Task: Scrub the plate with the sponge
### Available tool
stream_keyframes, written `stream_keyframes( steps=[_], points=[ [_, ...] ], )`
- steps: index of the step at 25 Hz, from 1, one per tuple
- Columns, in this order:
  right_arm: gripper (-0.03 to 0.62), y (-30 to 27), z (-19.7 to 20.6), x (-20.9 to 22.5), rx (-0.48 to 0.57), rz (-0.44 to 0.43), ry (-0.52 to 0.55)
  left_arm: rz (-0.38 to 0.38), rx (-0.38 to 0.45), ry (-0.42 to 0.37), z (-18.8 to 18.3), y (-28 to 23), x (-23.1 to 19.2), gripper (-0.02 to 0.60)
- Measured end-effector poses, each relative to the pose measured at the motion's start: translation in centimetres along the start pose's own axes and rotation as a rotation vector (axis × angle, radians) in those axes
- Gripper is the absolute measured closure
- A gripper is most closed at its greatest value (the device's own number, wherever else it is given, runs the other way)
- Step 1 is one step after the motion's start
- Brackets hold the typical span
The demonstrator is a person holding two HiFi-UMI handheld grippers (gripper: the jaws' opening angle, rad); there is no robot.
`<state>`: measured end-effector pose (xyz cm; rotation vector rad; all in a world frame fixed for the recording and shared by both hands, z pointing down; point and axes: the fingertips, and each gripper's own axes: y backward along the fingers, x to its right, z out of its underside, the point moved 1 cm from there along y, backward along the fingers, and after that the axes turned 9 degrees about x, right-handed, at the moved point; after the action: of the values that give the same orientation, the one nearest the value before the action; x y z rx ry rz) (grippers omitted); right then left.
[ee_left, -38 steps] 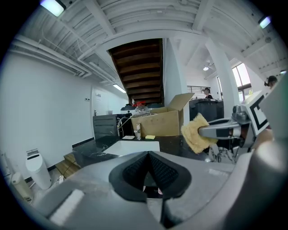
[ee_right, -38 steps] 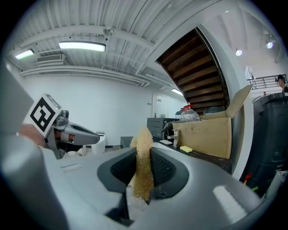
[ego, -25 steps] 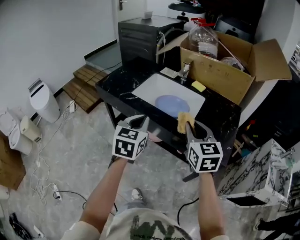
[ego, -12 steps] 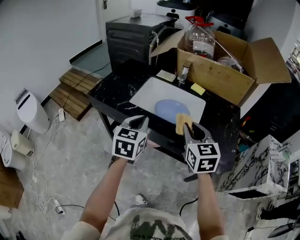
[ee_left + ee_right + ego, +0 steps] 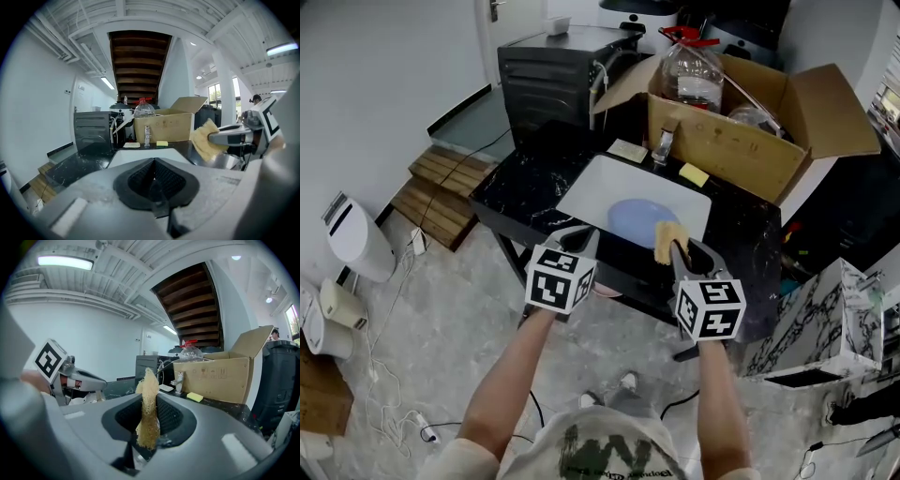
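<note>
Black counter [image 5: 525, 183], white sink [image 5: 595, 183] set into it. Blue plate [image 5: 630, 216] flat in sink. Right gripper [image 5: 680, 251] at sink's near edge, clenched on tan sponge [image 5: 667, 240], which overlaps plate's near rim in head view. Left gripper [image 5: 579, 241] alongside, jaws pressed together, nothing between.

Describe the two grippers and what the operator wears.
Both match: the left claw and right claw have grey bodies with black ribbed pads, each carrying a white cube bearing black square markers. No cables show. The person wears a pale short-sleeved T-shirt with dark print.
</note>
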<state>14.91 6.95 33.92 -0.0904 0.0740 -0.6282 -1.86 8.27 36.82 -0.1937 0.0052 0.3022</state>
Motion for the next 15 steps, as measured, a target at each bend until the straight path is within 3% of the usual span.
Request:
stream_keyframes(
  steps=[15],
  points=[
    [0.523, -8.1, 0.7, 3.7, 0.007, 0.037, -0.026, 0.051, -0.025, -0.026, 0.1, -8.6, -3.7, 0.578]
  ],
)
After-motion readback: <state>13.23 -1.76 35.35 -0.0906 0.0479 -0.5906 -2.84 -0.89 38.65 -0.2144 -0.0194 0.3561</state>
